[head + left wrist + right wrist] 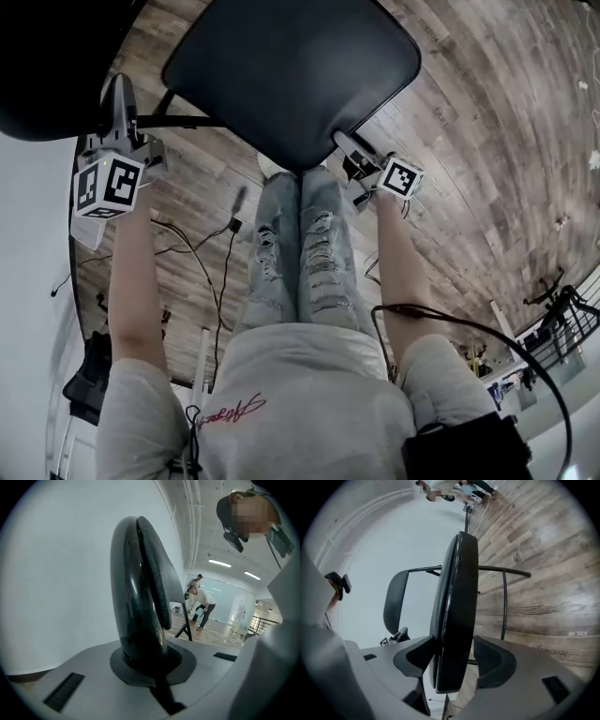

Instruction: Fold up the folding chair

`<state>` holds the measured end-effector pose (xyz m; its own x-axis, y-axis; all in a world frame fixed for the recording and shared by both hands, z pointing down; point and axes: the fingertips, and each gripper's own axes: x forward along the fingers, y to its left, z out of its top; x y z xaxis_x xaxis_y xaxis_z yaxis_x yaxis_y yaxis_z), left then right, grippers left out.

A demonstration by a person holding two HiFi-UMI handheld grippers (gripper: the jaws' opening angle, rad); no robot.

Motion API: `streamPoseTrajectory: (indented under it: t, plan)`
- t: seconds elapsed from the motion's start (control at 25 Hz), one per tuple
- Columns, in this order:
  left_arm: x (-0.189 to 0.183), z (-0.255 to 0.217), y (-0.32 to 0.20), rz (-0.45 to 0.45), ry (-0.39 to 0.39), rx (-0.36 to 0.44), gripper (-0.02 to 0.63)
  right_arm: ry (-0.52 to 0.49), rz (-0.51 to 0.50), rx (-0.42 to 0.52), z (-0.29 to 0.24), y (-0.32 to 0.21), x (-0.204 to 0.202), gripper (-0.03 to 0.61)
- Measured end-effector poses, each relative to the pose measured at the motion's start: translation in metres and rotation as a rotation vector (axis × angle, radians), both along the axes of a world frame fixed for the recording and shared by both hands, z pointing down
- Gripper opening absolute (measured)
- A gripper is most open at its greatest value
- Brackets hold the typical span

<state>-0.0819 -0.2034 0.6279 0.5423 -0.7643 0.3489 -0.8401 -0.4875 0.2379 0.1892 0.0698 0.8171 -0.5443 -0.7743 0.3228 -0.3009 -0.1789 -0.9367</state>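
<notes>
The black folding chair stands in front of me, its padded seat spread flat and its backrest at the upper left. My left gripper is shut on the edge of the backrest, which rises straight out of the jaws of that gripper. My right gripper is at the seat's near edge. In the right gripper view this gripper is open and straddles the seat seen edge-on; the left pad lies against it, the right one stands just off it. The chair's thin metal frame curves behind.
The person's legs in torn jeans stand just below the seat. Black cables trail over the wooden floor. A white wall runs along the left. A metal railing is at the lower right. Two people bend down far off.
</notes>
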Motion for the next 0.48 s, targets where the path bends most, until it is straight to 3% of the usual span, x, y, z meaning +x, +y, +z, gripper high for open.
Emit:
streamPoseTrajectory:
  t: [0.2, 0.32, 0.48]
  plan:
    - [0.004, -0.003, 0.000, 0.035, 0.054, 0.022, 0.015, -0.210, -0.001, 0.118, -0.001, -0.011, -0.010, 0.247]
    - [0.002, -0.006, 0.008, 0.058, 0.056, 0.016, 0.015, -0.238, -0.015, 0.140, -0.005, -0.012, -0.015, 0.242]
    - [0.013, -0.011, 0.007, 0.105, 0.166, -0.001, 0.015, -0.246, -0.006, 0.071, -0.001, -0.015, -0.011, 0.241]
